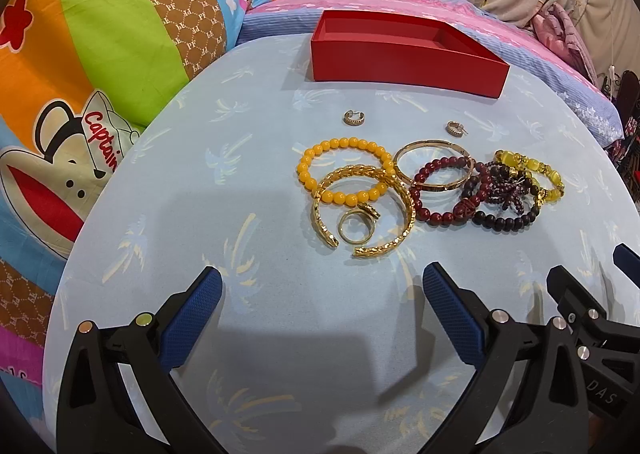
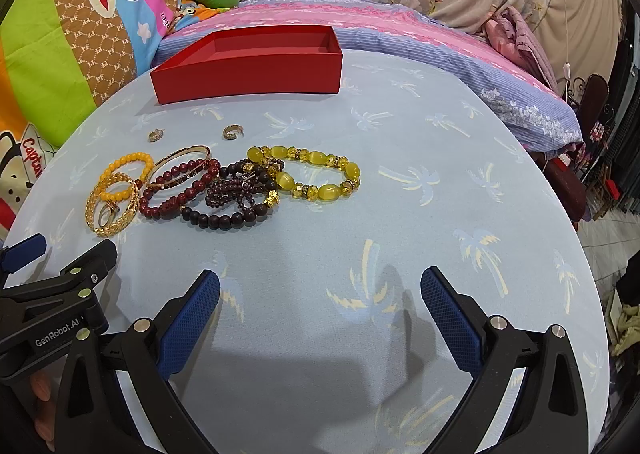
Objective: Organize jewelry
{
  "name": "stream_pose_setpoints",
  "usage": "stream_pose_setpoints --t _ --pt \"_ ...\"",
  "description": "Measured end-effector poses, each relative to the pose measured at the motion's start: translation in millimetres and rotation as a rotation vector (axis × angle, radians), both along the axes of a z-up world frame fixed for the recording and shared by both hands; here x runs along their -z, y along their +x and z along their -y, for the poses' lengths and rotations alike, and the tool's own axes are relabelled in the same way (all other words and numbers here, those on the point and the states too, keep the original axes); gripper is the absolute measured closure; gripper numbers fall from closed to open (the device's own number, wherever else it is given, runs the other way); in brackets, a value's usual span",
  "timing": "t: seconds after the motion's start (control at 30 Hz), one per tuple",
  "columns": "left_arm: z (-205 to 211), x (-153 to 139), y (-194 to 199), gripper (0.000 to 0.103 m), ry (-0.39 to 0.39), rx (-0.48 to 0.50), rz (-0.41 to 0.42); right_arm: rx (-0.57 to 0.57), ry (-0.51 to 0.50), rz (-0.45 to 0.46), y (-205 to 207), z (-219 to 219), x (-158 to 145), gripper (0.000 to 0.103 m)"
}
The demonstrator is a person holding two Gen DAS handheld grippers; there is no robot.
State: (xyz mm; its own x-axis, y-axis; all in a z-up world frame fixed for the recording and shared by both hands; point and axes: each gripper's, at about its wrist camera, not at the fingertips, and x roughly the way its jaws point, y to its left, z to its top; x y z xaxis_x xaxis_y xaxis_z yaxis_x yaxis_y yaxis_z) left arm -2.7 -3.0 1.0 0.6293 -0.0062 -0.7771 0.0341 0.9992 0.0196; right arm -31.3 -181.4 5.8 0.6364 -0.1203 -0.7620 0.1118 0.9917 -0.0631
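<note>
Both grippers, left and right, are held spread wide with nothing between the fingers, low in their frames. On the bench, one empty red box is seen at upper centre. Two small earrings lie below it, then seven overlapping bracelets and one gold ring mid-frame.

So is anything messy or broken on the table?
Nothing looks broken, but the bracelets are jumbled. The dark red bead bracelet lies across the thin gold bangle, and the dark purple bead strands are tangled in a heap. The red box looks empty. Two small earrings lie apart from each other.
</note>
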Motion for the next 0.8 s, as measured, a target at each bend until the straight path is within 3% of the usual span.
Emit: stream_pose_setpoints --t 0.8 --pt "-8.2 -5.4 -2.1 0.007 -0.025 -0.012 0.018 0.013 0.024 0.002 -0.3 7.0 -2.7 0.007"
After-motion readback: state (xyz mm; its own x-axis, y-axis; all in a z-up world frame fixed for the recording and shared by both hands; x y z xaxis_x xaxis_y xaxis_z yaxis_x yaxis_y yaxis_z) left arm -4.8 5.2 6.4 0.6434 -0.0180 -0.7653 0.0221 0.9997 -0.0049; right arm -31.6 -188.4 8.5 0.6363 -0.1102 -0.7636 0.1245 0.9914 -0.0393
